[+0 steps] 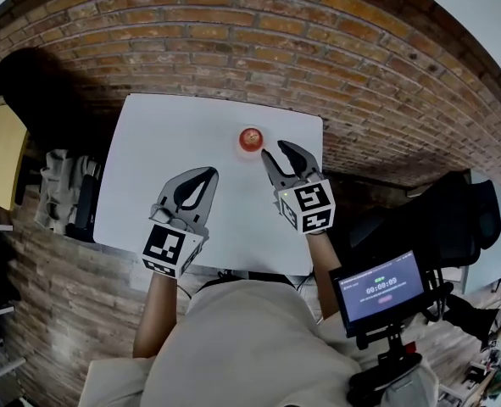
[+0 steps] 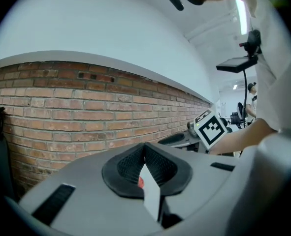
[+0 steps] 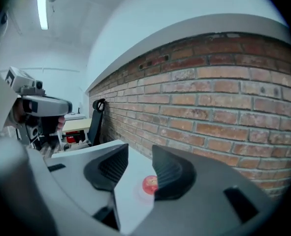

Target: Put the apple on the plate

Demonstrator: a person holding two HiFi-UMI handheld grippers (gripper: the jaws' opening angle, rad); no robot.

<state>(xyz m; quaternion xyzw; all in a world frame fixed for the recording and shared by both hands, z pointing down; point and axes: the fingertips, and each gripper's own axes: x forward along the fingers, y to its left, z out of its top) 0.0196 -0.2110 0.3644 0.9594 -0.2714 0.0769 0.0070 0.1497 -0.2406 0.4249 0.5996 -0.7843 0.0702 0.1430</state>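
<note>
Apple [image 1: 250, 137] sits on the plate [image 1: 241, 146] near the tabletop's [image 1: 165, 142] far edge by the brick wall [image 1: 233, 32], right tool [image 1: 274, 149] near it, jaws partly apart and empty, left tool [image 1: 203, 173] closed tip-to-tip, empty.

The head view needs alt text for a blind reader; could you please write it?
A red apple sits on a small plate on a white table. The right hand-held gripper hovers beside it, jaws apart and empty; the left hand-held gripper is shut.
</note>
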